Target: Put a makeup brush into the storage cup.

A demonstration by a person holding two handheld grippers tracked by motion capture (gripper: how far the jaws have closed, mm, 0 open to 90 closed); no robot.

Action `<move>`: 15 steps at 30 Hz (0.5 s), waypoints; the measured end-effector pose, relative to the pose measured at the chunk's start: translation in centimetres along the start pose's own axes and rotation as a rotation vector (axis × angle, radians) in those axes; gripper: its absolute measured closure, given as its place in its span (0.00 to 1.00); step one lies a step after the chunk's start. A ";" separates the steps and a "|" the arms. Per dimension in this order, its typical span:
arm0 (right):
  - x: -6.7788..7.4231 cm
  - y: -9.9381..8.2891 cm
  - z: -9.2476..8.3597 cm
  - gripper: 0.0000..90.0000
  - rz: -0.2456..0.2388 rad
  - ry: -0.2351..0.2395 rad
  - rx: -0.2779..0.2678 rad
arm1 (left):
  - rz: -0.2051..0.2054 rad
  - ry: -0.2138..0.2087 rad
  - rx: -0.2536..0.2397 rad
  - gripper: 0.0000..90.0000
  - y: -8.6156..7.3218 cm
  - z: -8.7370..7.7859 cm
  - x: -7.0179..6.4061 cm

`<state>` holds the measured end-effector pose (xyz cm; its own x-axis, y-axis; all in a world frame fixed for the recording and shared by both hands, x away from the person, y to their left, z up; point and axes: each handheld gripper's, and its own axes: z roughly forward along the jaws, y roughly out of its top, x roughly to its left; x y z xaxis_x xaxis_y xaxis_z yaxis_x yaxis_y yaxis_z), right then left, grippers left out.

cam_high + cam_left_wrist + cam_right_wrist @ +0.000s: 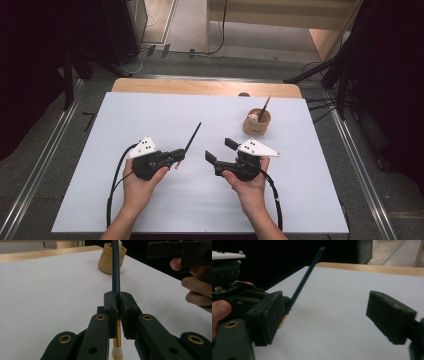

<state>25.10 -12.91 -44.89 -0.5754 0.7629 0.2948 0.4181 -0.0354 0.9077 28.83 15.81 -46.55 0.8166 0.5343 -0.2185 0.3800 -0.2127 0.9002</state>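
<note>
- The white table carries the work; its wooden far edge shows beyond the sheet, and the person's 2 hands come in from the near side.
- The left gripper has its jaws clamped together on a brush, gripping it low on the handle, just above the gold ferrule and pale bristles.
- The right gripper has its jaws apart with nothing between them; they point across toward the brush, close beside it but not touching.
- The brush's long axis slants up and away from the person, handle tip high, bristle end near the table. In my judgement the coming move turns on this: the free handle lies just to the left of the right jaws, so the right hand is nearest to take it.
- A tan holder stands far right with 1 more tool in it.
- No brand, label or writing can be read anywhere.
</note>
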 end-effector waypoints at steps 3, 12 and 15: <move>0.4 0.0 0.1 0.26 0.024 0.021 -0.006 | -0.003 -0.004 -0.015 0.94 -0.1 0.2 -0.4; 1.8 -0.3 1.0 0.37 0.087 0.050 -0.029 | 0.001 -0.032 -0.043 0.94 -0.5 1.0 -1.6; 1.8 -0.6 1.2 0.42 0.137 0.083 -0.047 | 0.003 -0.037 -0.059 0.94 -0.7 1.1 -2.0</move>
<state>24.65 -10.70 -45.22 -0.5722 0.6931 0.4383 0.4642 -0.1668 0.8699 27.40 13.93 -47.13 0.8337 0.5027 -0.2285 0.3519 -0.1649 0.9214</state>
